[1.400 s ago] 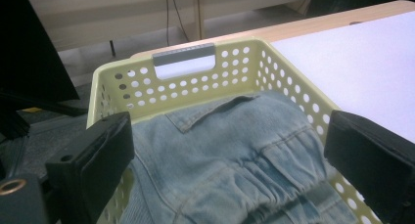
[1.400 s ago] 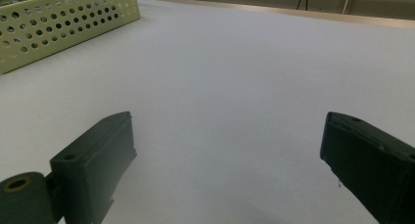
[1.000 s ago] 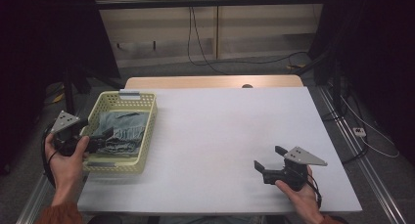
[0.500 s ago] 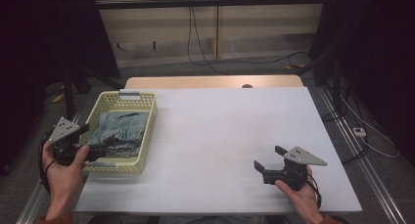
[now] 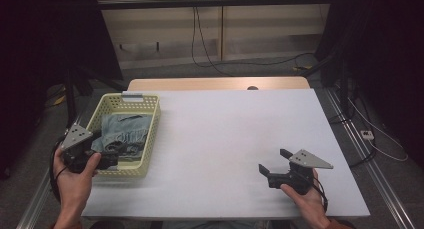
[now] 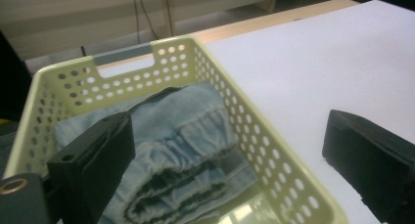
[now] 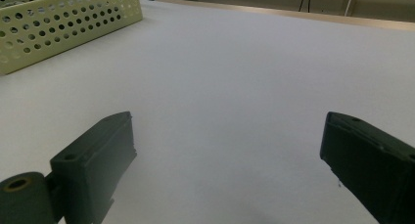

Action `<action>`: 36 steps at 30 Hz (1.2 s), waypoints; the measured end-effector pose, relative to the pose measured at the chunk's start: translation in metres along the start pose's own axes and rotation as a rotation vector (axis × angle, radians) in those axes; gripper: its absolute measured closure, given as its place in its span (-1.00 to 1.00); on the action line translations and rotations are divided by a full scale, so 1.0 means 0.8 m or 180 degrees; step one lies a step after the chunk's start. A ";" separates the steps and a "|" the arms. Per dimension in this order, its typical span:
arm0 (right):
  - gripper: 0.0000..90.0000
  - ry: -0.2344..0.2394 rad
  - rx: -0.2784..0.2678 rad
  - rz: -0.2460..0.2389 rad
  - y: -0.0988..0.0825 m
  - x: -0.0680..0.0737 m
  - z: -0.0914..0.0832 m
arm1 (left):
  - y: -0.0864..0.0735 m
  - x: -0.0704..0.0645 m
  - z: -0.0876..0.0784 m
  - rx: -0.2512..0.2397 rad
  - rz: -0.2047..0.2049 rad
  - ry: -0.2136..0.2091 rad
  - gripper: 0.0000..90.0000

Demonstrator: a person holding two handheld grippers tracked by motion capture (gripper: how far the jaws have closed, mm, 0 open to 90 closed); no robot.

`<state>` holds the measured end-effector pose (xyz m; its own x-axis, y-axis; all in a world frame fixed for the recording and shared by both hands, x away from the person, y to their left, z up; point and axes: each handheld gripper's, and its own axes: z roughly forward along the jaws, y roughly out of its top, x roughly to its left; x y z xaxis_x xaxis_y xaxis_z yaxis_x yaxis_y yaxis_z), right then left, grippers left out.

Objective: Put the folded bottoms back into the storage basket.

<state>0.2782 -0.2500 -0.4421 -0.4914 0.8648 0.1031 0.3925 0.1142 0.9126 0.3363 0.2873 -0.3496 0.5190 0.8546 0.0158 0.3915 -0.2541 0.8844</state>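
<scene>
Left tongs (image 5: 107,159): black two-jaw tool with a grey three-cornered plate on top, held in the person's left hand (image 5: 75,181) at the near left end of the basket; jaws spread wide, nothing between them. In the left gripper view one jaw hangs over the denim inside the basket, the other over the desk outside the basket's long wall, so that wall lies between the jaws.
Right tongs (image 5: 272,167): same make, in the person's right hand (image 5: 305,199) at the near right of the desk; jaws wide apart, holding nothing, low over bare desk.
Garment: one folded pale-blue denim piece (image 6: 186,141) with a gathered waistband, lying inside the basket.
Basket: one pale yellow perforated plastic basket (image 5: 150,134) with a cut-out handle at its far end, at the left edge of the desk.
Desk: one white-topped desk (image 5: 230,134) with a wooden strip along its far edge.
Count: two tongs, one basket, one garment.
Around: cables on the floor beyond the desk; dark curtains at both sides.
In the way: the basket's wall, between the left tongs' outer jaw and the denim.
</scene>
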 end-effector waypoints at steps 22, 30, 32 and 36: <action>-0.87 0.0003 -0.0003 0.0012 0.000 0.000 0.000 | 0.014 -0.054 0.041 -0.0014 0.0229 -0.0377 -0.87; -0.87 0.0016 0.0007 0.0001 0.000 0.000 0.000 | 0.020 -0.079 0.052 -0.0037 0.0278 -0.0581 -0.87; -0.87 0.0022 0.0011 -0.0014 -0.001 0.000 0.000 | 0.021 -0.085 0.055 -0.0048 0.0274 -0.0627 -0.87; -0.87 0.0016 0.0004 0.0008 0.000 0.000 0.000 | 0.021 -0.094 0.065 -0.0032 0.0297 -0.0691 -0.87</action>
<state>0.2780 -0.2501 -0.4423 -0.4942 0.8627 0.1074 0.3948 0.1127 0.9118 0.3436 0.1954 -0.3600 0.7042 0.7100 -0.0021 0.3273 -0.3220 0.8884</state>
